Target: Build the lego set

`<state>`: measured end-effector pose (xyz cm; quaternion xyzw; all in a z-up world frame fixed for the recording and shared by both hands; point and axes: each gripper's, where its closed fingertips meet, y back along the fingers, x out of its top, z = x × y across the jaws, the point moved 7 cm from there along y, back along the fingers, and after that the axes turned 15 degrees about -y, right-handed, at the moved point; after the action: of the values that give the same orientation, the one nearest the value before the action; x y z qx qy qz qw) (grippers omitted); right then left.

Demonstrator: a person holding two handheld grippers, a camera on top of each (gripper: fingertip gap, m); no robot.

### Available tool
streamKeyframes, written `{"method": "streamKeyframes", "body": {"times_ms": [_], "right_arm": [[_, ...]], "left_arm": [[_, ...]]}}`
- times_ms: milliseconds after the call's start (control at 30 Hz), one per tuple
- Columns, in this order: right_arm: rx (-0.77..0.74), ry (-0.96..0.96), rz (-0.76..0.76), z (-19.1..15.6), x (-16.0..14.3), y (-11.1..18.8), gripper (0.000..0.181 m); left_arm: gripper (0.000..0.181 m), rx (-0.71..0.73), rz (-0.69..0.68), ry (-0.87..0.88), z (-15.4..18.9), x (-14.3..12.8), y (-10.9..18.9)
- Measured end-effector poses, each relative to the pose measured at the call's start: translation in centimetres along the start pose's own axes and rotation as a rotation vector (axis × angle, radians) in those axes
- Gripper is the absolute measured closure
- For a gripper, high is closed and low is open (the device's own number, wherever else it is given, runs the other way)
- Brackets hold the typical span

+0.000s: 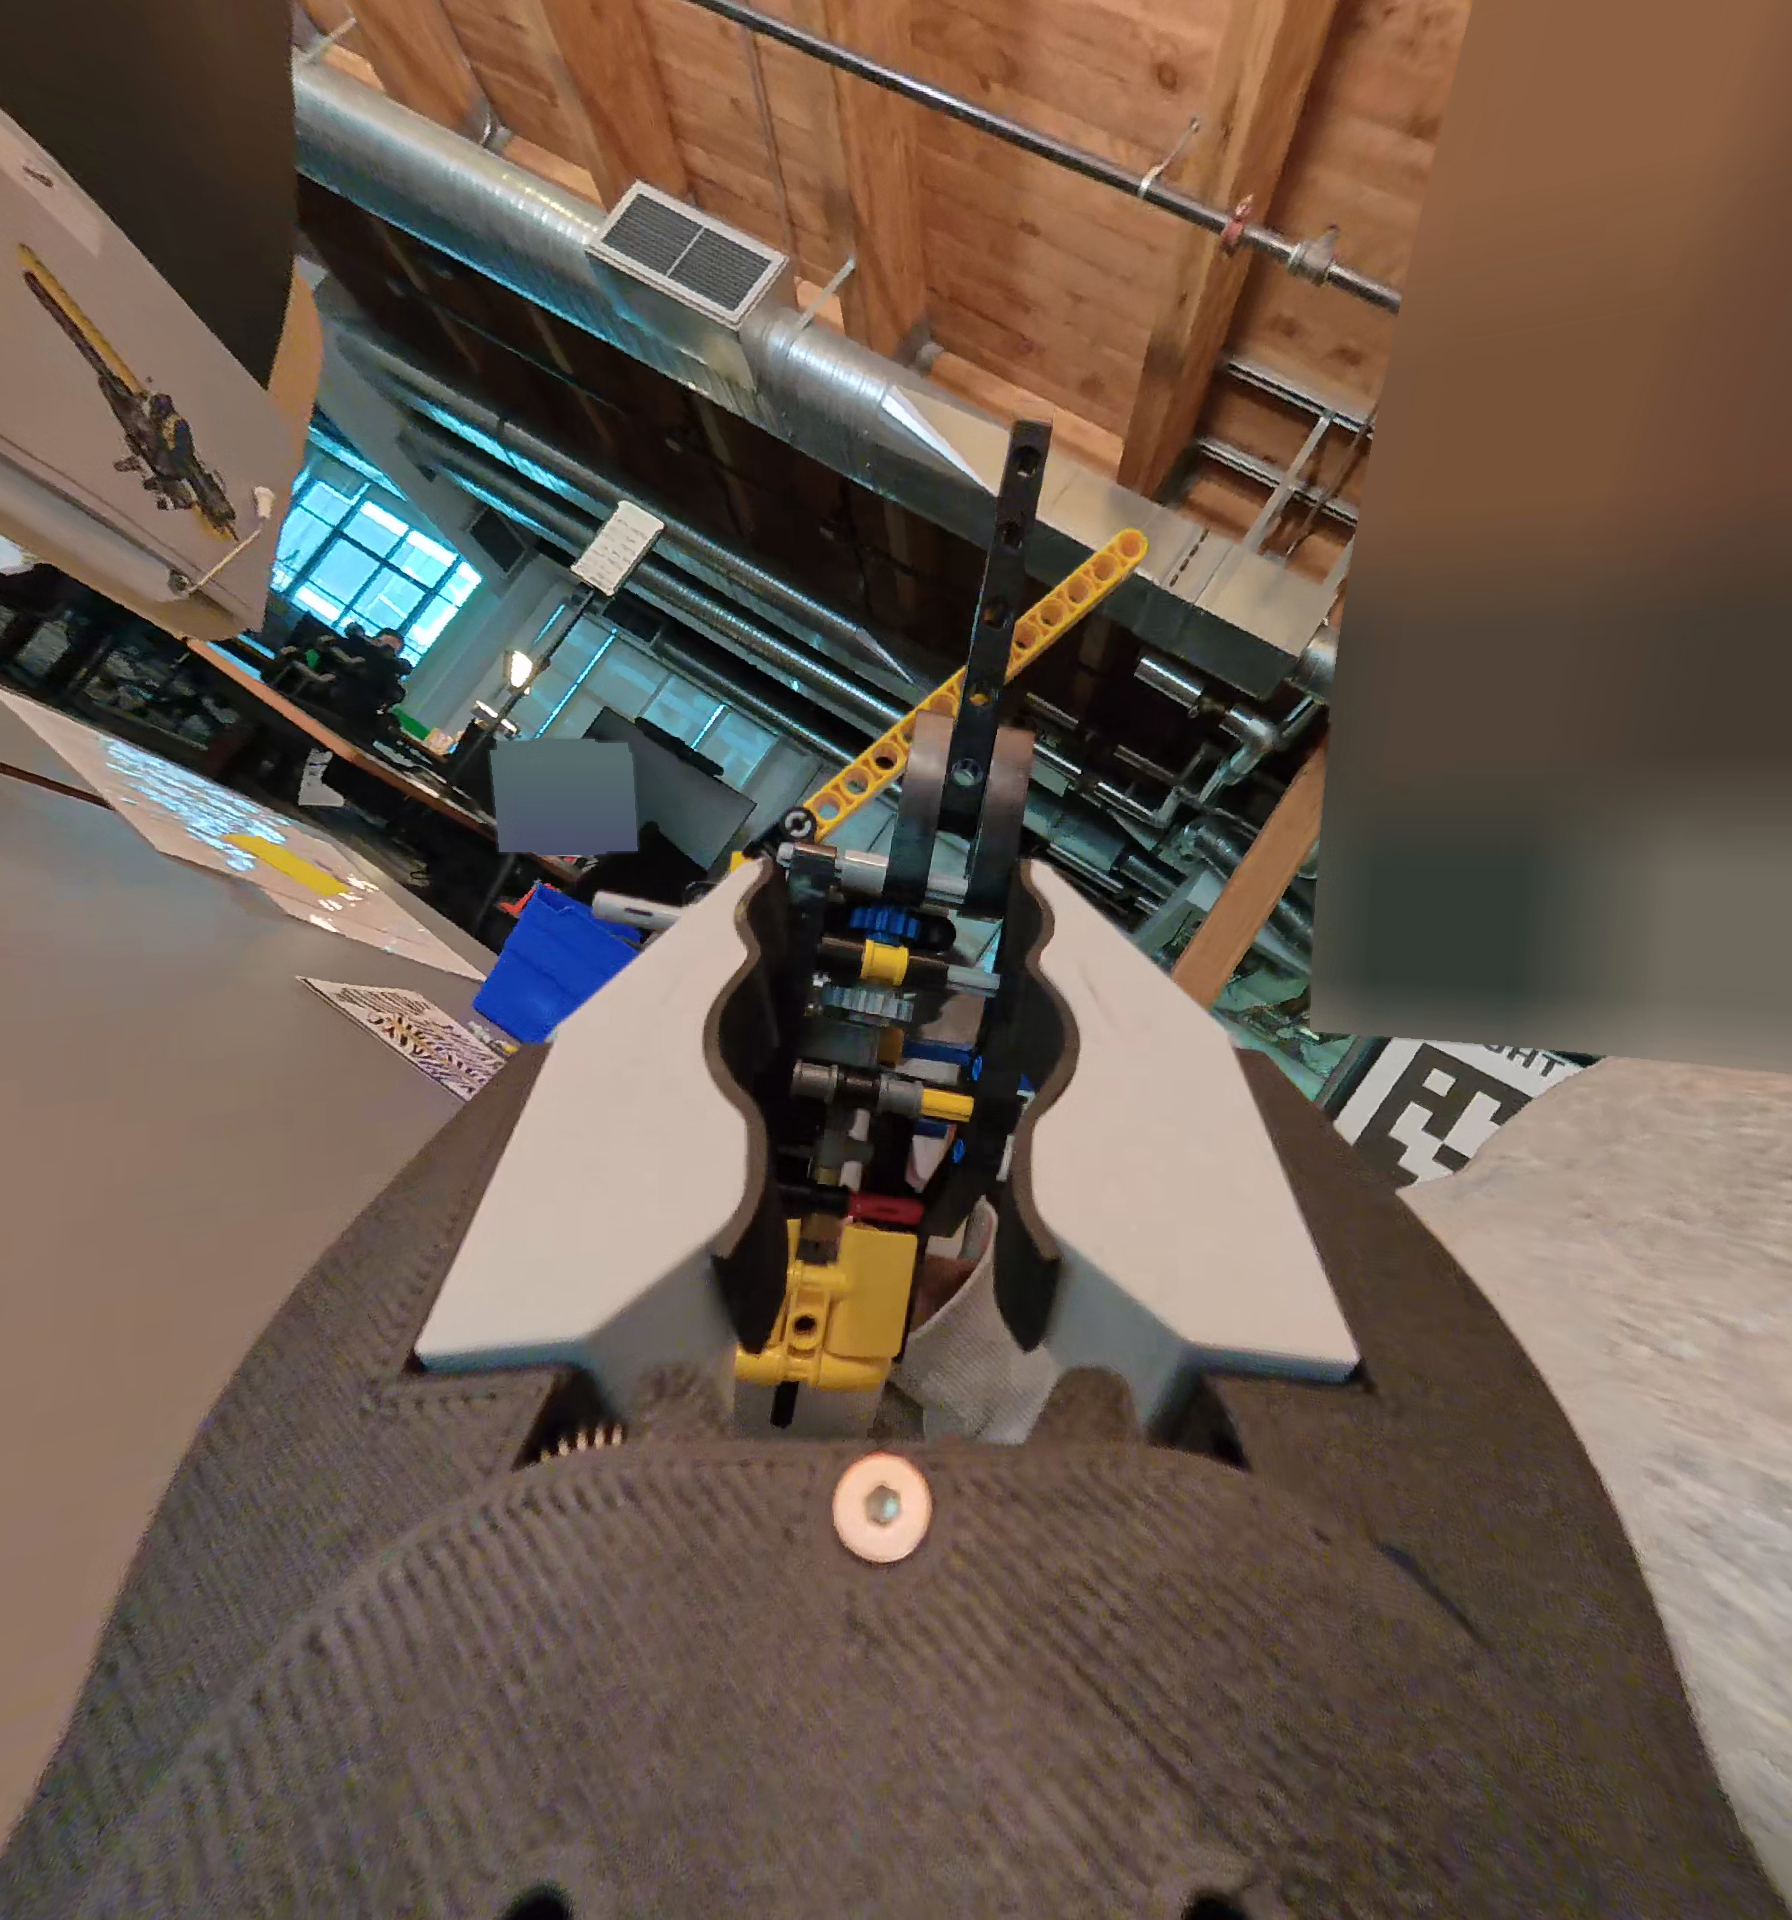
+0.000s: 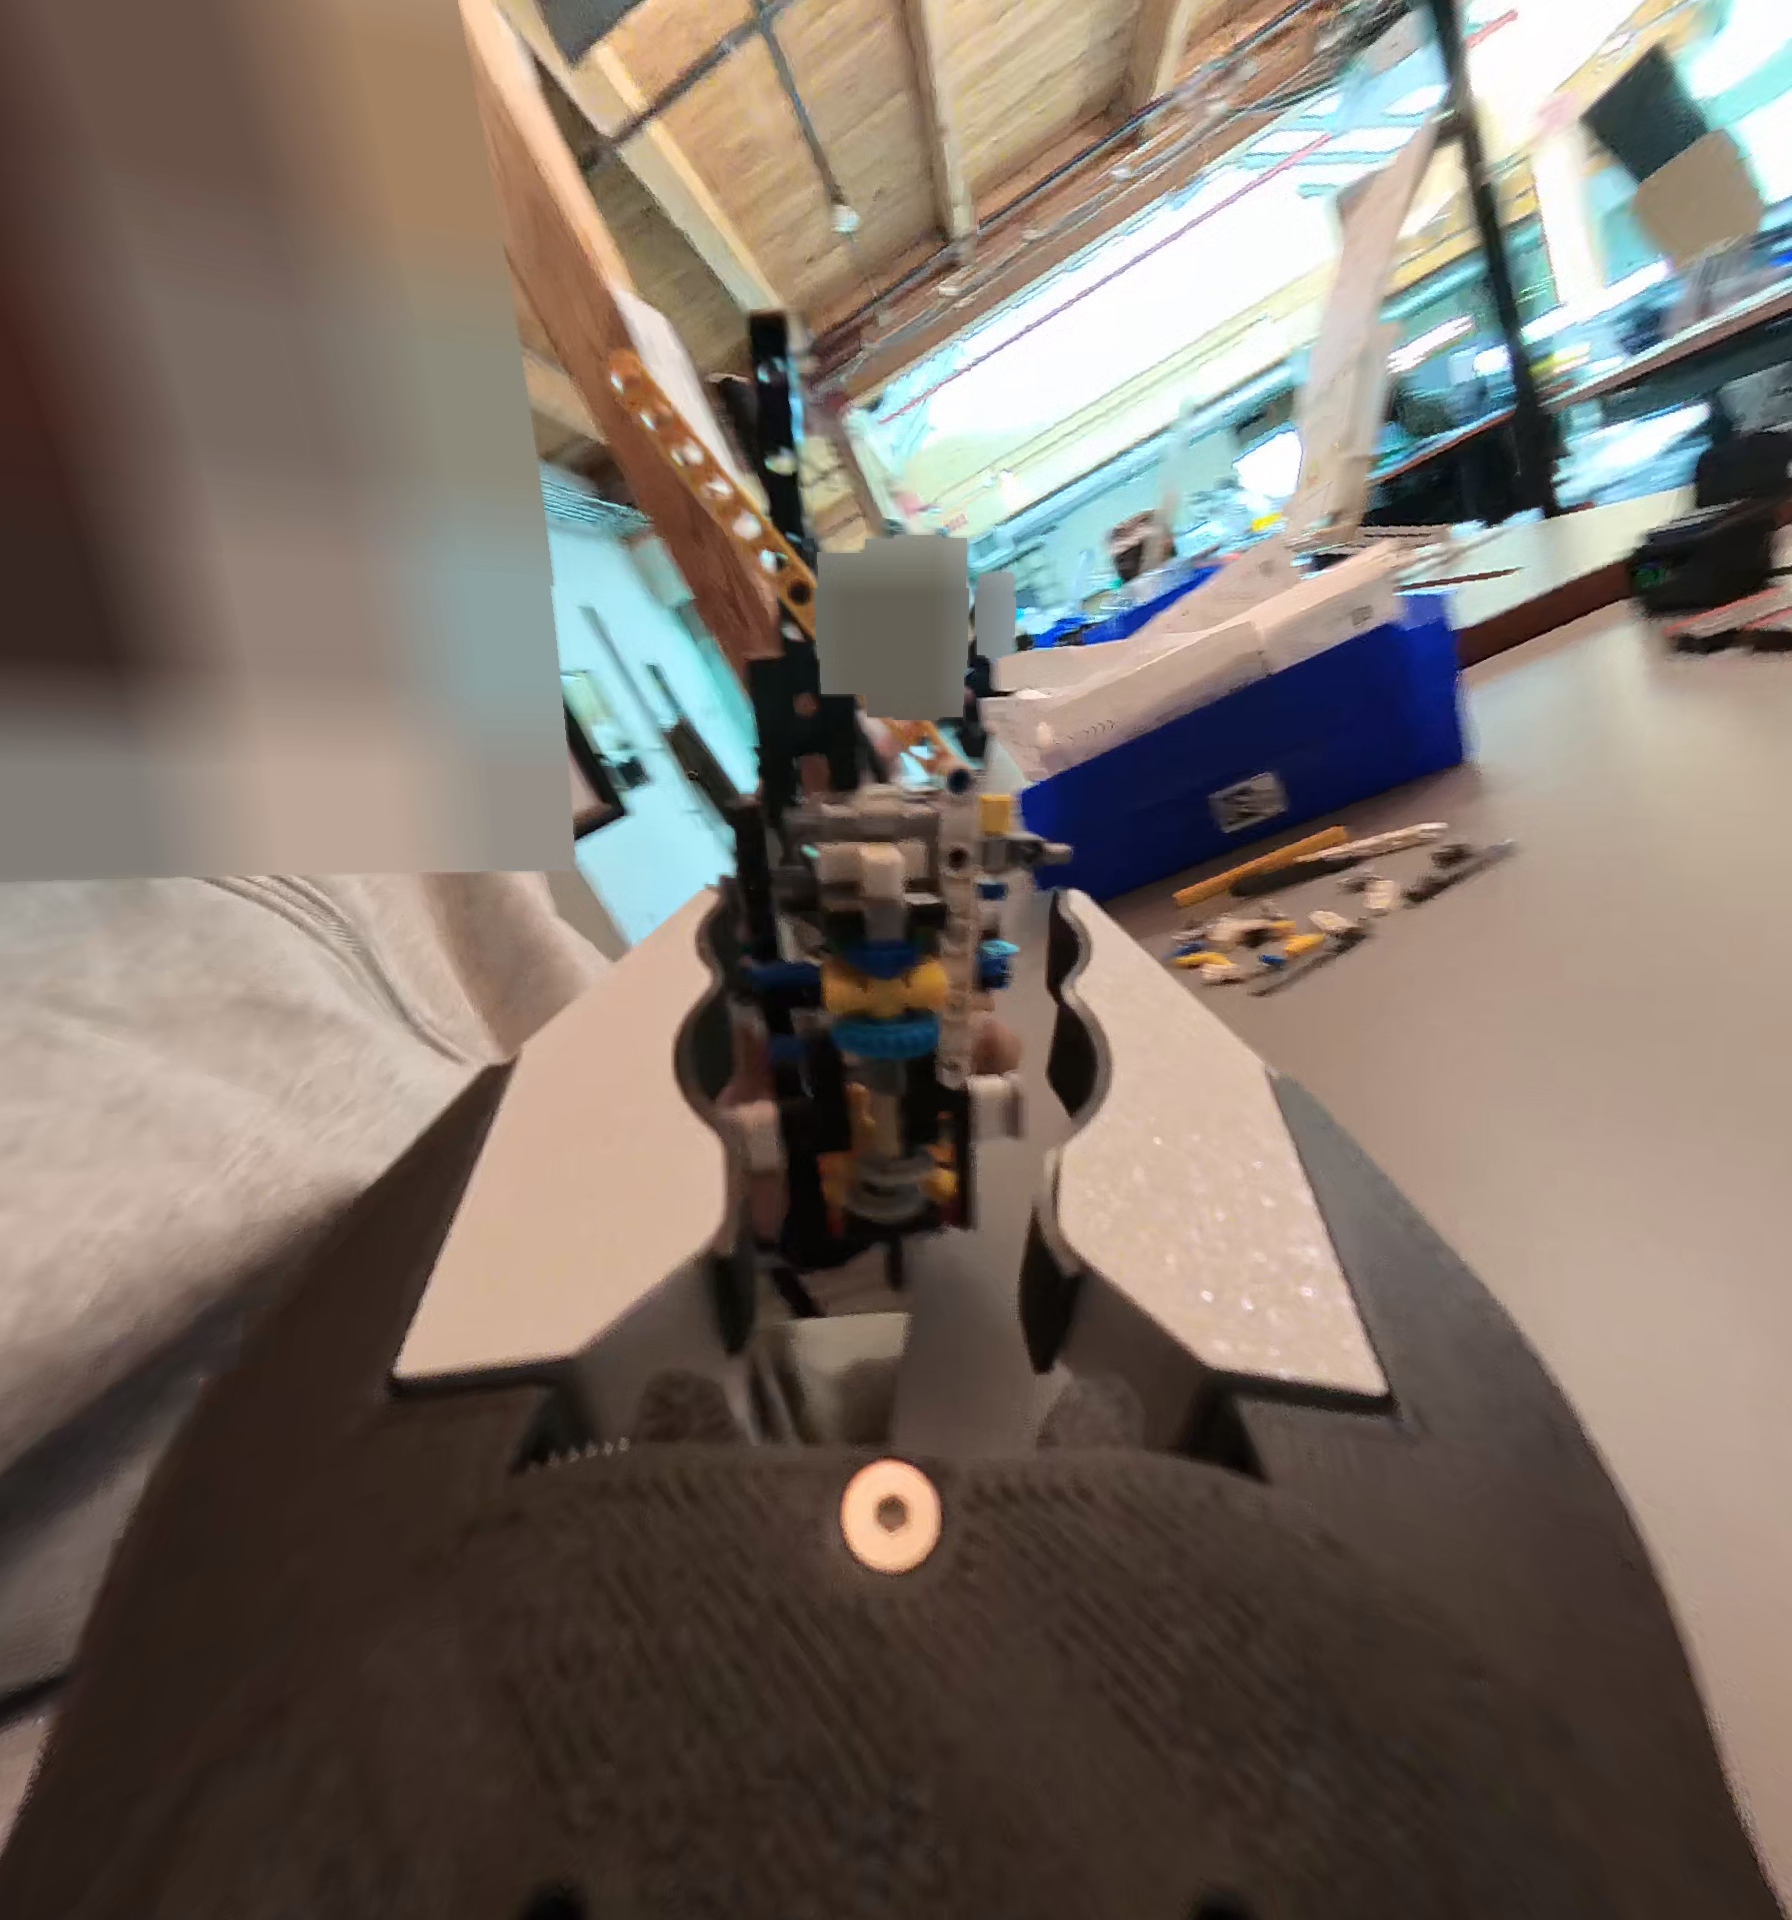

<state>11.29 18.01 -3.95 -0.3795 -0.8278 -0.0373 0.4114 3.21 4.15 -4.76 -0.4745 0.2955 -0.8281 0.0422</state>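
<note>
**Currently: both claws clamped on the lego assembly, held up off the counter**

Lego assembly (image 1: 887, 1039) sits between the left claw (image 1: 887, 894) fingers, pinched from both sides. Same build (image 2: 876, 997) is also gripped by the right claw (image 2: 881, 914), fingers pressed against its flanks. Right wrist view is motion-blurred, so fine contact detail there is unclear.

Build makeup: black perforated beam (image 1: 1006, 582) sticking up, long yellow perforated beam (image 1: 985, 675) crossing it at an angle, blue and grey gears plus axles stacked down the middle, yellow block at the base near the left claw's palm.

Counter (image 2: 1494, 1143) is grey. Loose lego parts (image 2: 1307, 914) lie scattered on it, right of the right claw. Blue bin (image 2: 1235, 748) sits just behind them, white paper piled in it. Open instruction booklet (image 1: 92, 343) stands at upper left in the left wrist view. A grey sleeve (image 1: 1650, 1351) shows at the frame edge.
</note>
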Motion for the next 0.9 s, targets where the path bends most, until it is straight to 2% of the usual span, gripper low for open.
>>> {"method": "streamKeyframes", "body": {"times_ms": [200,367,433,700,900], "right_arm": [[-0.060,0.019,-0.101,-0.5,-0.7,-1.7,0.122],[-0.081,0.027,-0.118,-0.9,-0.6,-2.2,0.137],[-0.083,0.038,-0.123,-0.9,-0.7,-2.2,0.138],[-0.084,0.241,-0.109,-1.7,-0.9,-1.7,0.139],[-0.175,0.440,-0.198,-2.5,-1.3,-1.9,0.139]], "left_arm": [[0.138,-0.015,-0.018,-0.011,0.4,-0.3,-0.2],[0.138,-0.027,-0.030,-0.029,0.7,-0.3,-0.4],[0.138,-0.033,-0.040,-0.048,0.7,-0.3,-0.4],[0.135,-0.068,-0.086,-0.175,1.7,-0.3,-0.8],[0.133,-0.099,-0.100,-0.233,2.3,-0.2,-0.9]]}}
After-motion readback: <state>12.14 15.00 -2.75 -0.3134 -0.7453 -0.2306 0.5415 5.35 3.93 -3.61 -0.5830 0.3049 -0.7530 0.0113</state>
